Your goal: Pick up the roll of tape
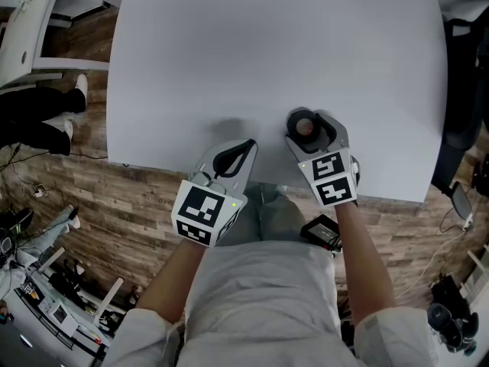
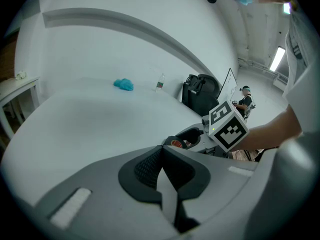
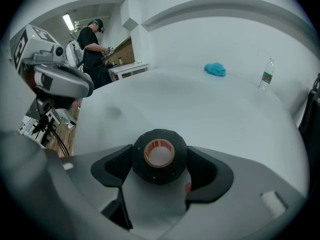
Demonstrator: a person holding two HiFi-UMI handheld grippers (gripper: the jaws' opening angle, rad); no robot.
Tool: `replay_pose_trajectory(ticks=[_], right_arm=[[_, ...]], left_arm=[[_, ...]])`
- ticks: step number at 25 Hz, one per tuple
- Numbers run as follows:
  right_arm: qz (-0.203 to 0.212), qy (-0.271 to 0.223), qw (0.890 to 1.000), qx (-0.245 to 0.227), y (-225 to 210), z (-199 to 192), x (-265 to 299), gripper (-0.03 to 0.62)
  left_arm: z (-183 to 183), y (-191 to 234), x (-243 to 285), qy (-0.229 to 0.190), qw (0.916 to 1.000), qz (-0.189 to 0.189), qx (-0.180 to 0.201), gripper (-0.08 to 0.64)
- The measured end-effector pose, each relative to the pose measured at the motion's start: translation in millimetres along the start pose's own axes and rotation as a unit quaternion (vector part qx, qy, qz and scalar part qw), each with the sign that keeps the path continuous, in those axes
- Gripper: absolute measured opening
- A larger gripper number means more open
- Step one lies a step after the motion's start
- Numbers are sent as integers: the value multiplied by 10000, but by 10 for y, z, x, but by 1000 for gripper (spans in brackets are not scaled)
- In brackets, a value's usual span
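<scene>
Much open table [image 1: 267, 52], tape roll [image 1: 305, 125] near front edge

No legible text, brand name or number appears in any view. The roll of tape [image 3: 159, 156] carries red print on its inner core, but the characters cannot be resolved. The bottle [image 3: 266, 75], far beyond the roll of tape and to its right, bears a label too small to read. The left marker cube [image 1: 205, 212] and the right marker cube [image 1: 330, 178] show black-and-white square code patterns, not characters.
</scene>
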State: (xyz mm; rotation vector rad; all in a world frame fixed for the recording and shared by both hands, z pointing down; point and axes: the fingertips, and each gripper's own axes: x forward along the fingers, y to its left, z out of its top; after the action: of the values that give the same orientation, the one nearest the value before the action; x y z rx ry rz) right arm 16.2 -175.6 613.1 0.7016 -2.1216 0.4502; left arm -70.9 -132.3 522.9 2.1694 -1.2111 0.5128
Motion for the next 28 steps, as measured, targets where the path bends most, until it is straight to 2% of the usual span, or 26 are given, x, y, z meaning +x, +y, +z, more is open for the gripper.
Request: replay_pose_trajectory(ticks=[13, 28], right_arm=[[-28, -94, 9999, 51, 31, 44, -109, 344], [-136, -313, 9994, 95, 98, 92, -506, 344]], left_arm=[[54, -35, -54, -74, 9999, -1, 76, 18], [136, -240, -222, -241, 9994, -13, 230, 18]])
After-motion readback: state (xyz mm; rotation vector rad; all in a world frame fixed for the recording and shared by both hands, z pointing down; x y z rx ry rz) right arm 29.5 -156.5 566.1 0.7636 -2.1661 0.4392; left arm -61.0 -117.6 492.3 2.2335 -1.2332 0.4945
